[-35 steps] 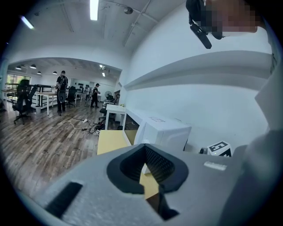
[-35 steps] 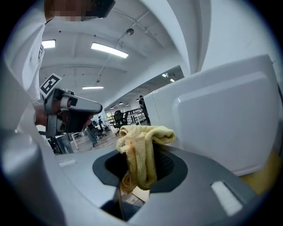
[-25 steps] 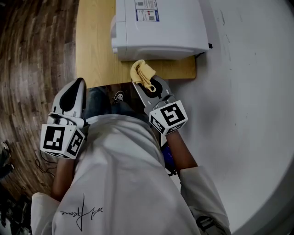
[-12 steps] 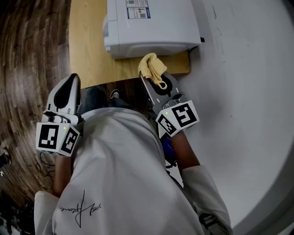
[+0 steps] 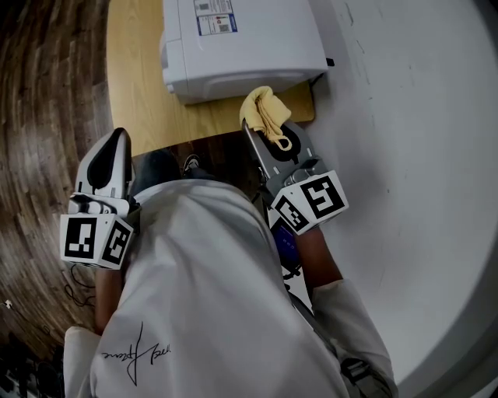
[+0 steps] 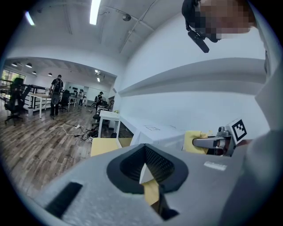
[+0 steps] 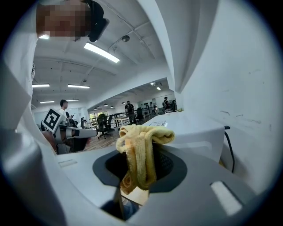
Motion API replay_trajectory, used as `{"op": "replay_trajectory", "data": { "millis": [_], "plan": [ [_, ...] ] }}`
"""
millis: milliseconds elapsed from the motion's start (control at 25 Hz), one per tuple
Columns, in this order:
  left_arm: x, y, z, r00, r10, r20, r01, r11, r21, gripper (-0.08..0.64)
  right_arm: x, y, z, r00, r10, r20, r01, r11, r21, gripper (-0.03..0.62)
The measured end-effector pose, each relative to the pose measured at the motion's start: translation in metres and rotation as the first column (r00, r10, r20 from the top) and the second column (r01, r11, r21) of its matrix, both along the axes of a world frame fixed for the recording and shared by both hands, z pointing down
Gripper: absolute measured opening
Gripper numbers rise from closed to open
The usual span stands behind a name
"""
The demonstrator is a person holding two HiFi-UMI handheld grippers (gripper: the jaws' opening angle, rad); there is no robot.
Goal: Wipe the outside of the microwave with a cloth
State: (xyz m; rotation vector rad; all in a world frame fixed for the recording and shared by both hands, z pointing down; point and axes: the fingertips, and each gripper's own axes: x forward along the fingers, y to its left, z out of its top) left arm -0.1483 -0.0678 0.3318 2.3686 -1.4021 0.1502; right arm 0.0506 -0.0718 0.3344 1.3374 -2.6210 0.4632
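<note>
Dark wood-plank floor [image 5: 39,93], plain white wall [image 5: 412,155], light wooden table [image 5: 136,101] beside it; open office beyond with desks [image 6: 39,95], chairs [image 6: 14,102], lit ceiling strip lights [image 6: 94,11].

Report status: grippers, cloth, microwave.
Right gripper shut on yellow cloth, up near the microwave, contact unclear. Left gripper shut, empty. Nothing in the way.

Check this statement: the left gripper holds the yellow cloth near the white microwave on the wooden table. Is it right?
Wrong gripper. The right gripper, not the left, holds the yellow cloth near the white microwave on the wooden table; the right gripper view shows it.
</note>
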Motion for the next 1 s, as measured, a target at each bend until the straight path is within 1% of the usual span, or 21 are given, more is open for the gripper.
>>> {"op": "replay_trajectory", "data": {
  "millis": [120, 240, 480, 720, 1000],
  "plan": [
    [-0.001, 0.001, 0.001, 1.000, -0.003, -0.006, 0.002, 1.000, -0.009, -0.009, -0.002, 0.001, -0.002, 1.000, -0.015, -0.010, 0.016, 1.000, 0.004, 0.115],
    [0.000, 0.002, 0.006, 1.000, -0.001, -0.004, 0.001, 0.999, -0.034, -0.011, -0.004, 0.001, -0.003, 1.000, -0.022, -0.011, 0.022, 1.000, 0.011, 0.115],
    [0.006, 0.003, 0.008, 1.000, 0.024, -0.001, -0.024, 0.999, -0.046, -0.011, -0.005, 0.003, 0.000, 1.000, -0.010, -0.004, 0.010, 1.000, 0.002, 0.115],
    [0.005, 0.003, 0.013, 1.000, 0.022, -0.014, -0.022, 0.998, -0.065, -0.011, -0.002, 0.006, 0.012, 1.000, -0.008, -0.016, 0.008, 0.999, -0.036, 0.117],
    [0.004, 0.002, 0.020, 1.000, 0.001, -0.024, -0.003, 0.995, -0.101, -0.011, -0.008, 0.008, 0.022, 0.998, -0.044, -0.047, 0.041, 0.997, -0.071, 0.112]
  ]
}}
